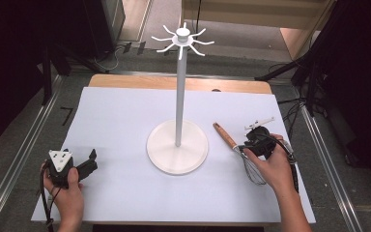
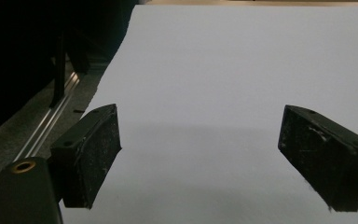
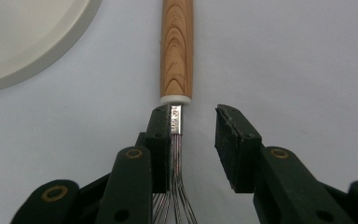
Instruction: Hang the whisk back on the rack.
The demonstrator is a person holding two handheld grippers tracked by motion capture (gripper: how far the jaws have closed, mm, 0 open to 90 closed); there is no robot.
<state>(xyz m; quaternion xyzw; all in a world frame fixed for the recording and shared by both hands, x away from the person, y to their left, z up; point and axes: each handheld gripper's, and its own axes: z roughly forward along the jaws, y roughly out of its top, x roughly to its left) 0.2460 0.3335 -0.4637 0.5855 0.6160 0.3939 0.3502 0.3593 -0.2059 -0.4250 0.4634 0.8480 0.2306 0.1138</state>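
- High view: the whisk (image 1: 244, 153) lies on the white table (image 1: 125, 125) right of the stand (image 1: 178, 145), under the right gripper (image 1: 251, 145); the left gripper (image 1: 89, 162) rests apart.
- Left gripper view: jaws spread wide over bare table.
- Right gripper view: jaws straddle the whisk's metal neck, one pad seemingly touching, a gap beside the other.

No legible text or labels

Your high view looks forward and down over the white-covered table (image 1: 125, 121). Both claw views sit low, close to that same white surface.
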